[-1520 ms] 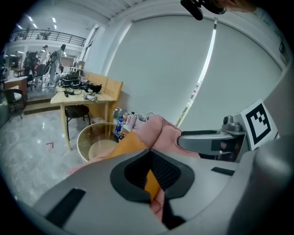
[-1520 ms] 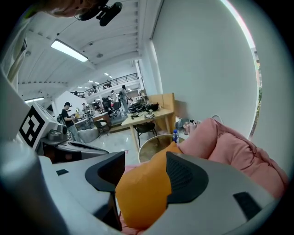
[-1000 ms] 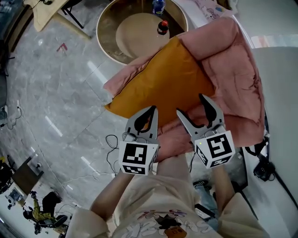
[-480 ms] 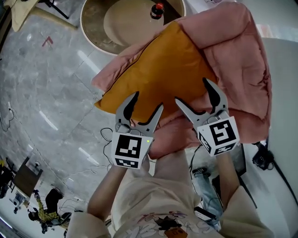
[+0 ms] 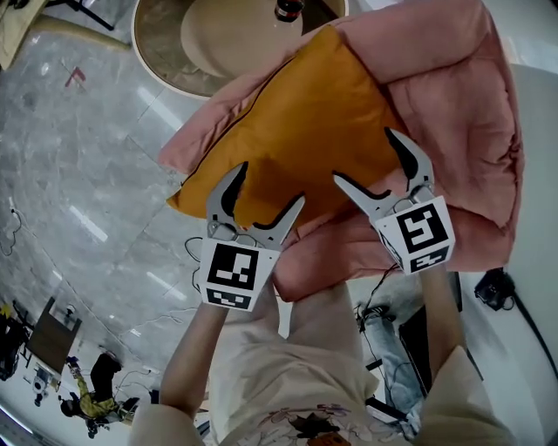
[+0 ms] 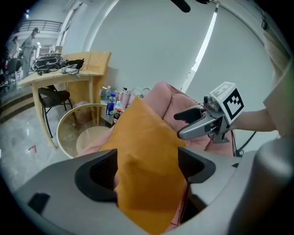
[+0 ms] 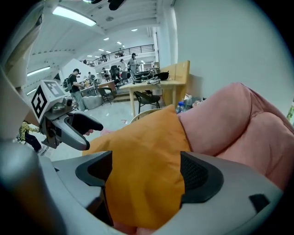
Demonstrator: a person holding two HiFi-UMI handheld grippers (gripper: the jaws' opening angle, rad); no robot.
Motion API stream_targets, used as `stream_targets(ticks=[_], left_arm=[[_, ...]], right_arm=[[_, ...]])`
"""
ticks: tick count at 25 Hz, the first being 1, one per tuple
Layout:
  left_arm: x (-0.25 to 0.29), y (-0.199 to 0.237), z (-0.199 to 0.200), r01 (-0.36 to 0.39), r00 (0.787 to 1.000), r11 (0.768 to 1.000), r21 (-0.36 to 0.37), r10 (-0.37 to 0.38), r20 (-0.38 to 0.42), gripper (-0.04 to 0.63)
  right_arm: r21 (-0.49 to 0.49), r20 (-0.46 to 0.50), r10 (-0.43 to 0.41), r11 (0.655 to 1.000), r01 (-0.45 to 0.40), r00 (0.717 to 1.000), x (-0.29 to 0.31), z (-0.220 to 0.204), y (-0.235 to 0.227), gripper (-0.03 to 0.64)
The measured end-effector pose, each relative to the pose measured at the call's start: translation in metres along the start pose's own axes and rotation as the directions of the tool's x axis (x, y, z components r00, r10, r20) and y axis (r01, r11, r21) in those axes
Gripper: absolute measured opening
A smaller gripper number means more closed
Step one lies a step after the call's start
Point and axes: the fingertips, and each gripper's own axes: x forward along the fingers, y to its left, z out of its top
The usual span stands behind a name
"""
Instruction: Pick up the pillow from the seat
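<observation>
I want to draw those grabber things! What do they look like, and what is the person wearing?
The left gripper and right gripper each have two curved grey jaws with black tips, like beaks. Behind each sits a white cube with black square markers. The person wears a cream short-sleeved shirt with a cartoon print.

A pink padded seat (image 5: 453, 131) fills the head view from twelve to three o'clock and stands on a grey marbled floor (image 5: 78, 165). An orange pillow (image 5: 305, 131) lies directly on its cushion. One corner of the pillow points to twelve o'clock, and another reaches past the seat's edge toward eight o'clock. Just beside the seat, at its eleven o'clock, stands a round table (image 5: 161, 52). A red-capped bottle (image 5: 287, 10) sits near the table's three o'clock rim. Thin cables (image 5: 193, 253) trail on the floor at seven o'clock of the pillow.
</observation>
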Motion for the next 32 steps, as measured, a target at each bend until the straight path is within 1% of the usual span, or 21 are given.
stream_targets(ticks=[2,3,5,6,7,8,10,13,16,19,23,25,28,30,32], left_arm=[[0.006,0.004,0.0,-0.006,1.0,1.0,0.011,0.006,0.022,0.47],[0.01,0.006,-0.002,-0.012,1.0,1.0,0.012,0.012,0.022,0.494],[0.017,0.01,-0.008,-0.012,1.0,1.0,0.012,0.012,0.001,0.534],[0.022,0.011,-0.012,-0.005,1.0,1.0,0.013,0.005,-0.013,0.538],[0.026,0.013,-0.014,0.004,1.0,1.0,0.016,-0.003,-0.024,0.544],[0.03,0.015,-0.016,0.008,1.0,1.0,0.025,-0.007,-0.03,0.556],[0.038,0.02,-0.017,0.001,0.999,0.999,0.05,0.001,-0.034,0.595],[0.044,0.027,-0.018,-0.011,0.999,0.999,0.046,0.013,-0.039,0.595],[0.049,0.029,-0.022,-0.001,0.999,1.0,0.03,0.003,-0.054,0.595],[0.053,0.029,-0.023,0.002,0.998,0.999,0.032,0.0,-0.06,0.595],[0.057,0.027,-0.027,-0.002,0.998,0.999,0.043,0.005,-0.065,0.595],[0.059,0.026,-0.028,-0.004,0.998,0.999,0.035,0.006,-0.064,0.595],[0.061,0.027,-0.025,0.002,0.998,1.0,0.01,-0.002,-0.058,0.595],[0.061,0.027,-0.024,0.019,0.998,1.0,0.005,-0.019,-0.06,0.595],[0.06,0.028,-0.025,0.032,0.997,0.999,0.008,-0.031,-0.063,0.595]], right_arm=[[-0.017,-0.007,-0.013,1.0,0.013,1.0,0.006,-0.005,-0.007,0.474],[-0.023,-0.01,-0.017,1.0,0.017,1.0,0.009,-0.007,-0.01,0.484],[-0.028,-0.019,-0.017,0.999,0.017,1.0,0.014,-0.011,-0.014,0.499],[-0.028,-0.021,-0.017,0.999,0.016,1.0,0.018,-0.013,-0.017,0.508],[-0.025,-0.022,-0.022,0.999,0.021,1.0,0.022,-0.014,-0.021,0.527],[-0.023,-0.018,-0.033,0.999,0.032,0.999,0.026,-0.015,-0.027,0.576],[-0.025,-0.012,-0.048,0.999,0.047,0.999,0.032,-0.015,-0.039,0.583],[-0.05,-0.042,-0.023,0.999,0.021,0.999,0.039,-0.022,-0.048,0.584],[-0.08,-0.095,0.016,0.997,-0.024,0.995,0.049,-0.031,-0.048,0.584],[-0.099,-0.121,0.023,0.995,-0.035,0.992,0.058,-0.038,-0.054,0.584],[-0.077,-0.134,0.054,0.995,-0.065,0.99,0.066,-0.043,-0.058,0.584],[-0.078,-0.146,0.066,0.994,-0.078,0.987,0.07,-0.045,-0.058,0.584],[-0.107,-0.162,0.065,0.991,-0.083,0.985,0.075,-0.041,-0.06,0.584],[-0.136,-0.17,0.056,0.988,-0.08,0.984,0.077,-0.038,-0.06,0.583],[-0.138,-0.181,0.06,0.987,-0.085,0.982,0.08,-0.038,-0.059,0.583]])
